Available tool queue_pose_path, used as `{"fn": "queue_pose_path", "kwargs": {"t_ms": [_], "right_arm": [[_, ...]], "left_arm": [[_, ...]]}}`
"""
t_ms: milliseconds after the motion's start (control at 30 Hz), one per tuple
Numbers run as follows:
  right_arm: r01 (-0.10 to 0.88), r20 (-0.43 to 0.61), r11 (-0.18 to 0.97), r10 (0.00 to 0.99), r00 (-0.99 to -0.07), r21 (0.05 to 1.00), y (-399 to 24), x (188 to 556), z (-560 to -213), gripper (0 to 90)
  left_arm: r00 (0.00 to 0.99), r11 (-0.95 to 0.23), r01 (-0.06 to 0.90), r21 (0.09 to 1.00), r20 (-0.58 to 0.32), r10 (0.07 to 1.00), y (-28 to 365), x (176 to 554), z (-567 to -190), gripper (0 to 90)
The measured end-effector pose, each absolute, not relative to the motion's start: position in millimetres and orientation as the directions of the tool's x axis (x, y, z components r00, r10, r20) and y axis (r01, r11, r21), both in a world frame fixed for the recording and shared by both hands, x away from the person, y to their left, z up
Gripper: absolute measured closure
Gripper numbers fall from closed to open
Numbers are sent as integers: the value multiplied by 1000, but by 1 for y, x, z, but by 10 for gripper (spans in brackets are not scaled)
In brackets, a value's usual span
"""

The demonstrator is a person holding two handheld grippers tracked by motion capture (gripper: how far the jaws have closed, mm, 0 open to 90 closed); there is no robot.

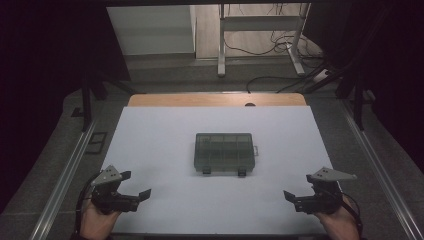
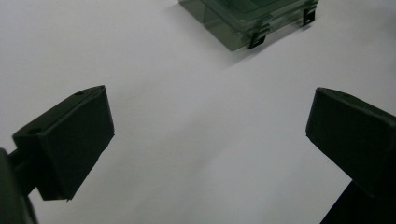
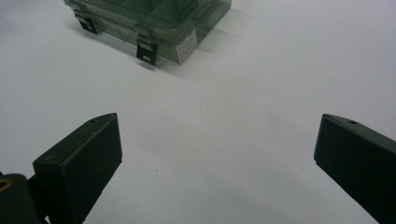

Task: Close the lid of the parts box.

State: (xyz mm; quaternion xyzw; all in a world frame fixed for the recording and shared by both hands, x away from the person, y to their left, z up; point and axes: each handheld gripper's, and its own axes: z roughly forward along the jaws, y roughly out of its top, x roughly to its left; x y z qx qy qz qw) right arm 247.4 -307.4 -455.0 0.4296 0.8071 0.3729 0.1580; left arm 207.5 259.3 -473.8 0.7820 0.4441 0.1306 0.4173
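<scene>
Item one: a smoke-tinted, translucent plastic compartment box (image 1: 224, 153), flat and rectangular, lid down, lying alone near the middle of the white worktop (image 1: 150, 130). We log its long axis as running across the worktop from side to side, with two dark latches (image 1: 223, 172) on the long edge that faces us and a small tab on its right short end. Item two: our left gripper (image 1: 135, 186), black, at the near left corner, jaws spread wide with nothing between them. Item three: our right gripper (image 1: 297, 197), black, at the near right corner, jaws likewise wide and empty. The box lies forward of both and between them, well apart from either; we judge neither hand clearly nearer, so each would travel inward and ahead to reach it. In the left gripper view the box sits ahead and to the right of the jaws; in the right gripper view, ahead and to the left. Markings: a pale label (image 3: 186, 45) on the right short end, its writing too small to read; no brand legible.
</scene>
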Motion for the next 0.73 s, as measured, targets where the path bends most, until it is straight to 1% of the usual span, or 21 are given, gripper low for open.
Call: {"fn": "queue_pose_path", "kwargs": {"t_ms": [267,533,733], "right_arm": [[600,79,336,826,-558,726,-319,240,-455,9],[611,72,329,840,-538,720,-328,234,-459,9],[617,75,328,841,-535,716,-330,234,-460,6]], "left_arm": [[546,-272,587,762,-125,829,268,196,-475,6],[534,-285,611,739,-118,837,273,188,-482,5],[532,-293,608,738,-105,840,272,187,-483,0]]}}
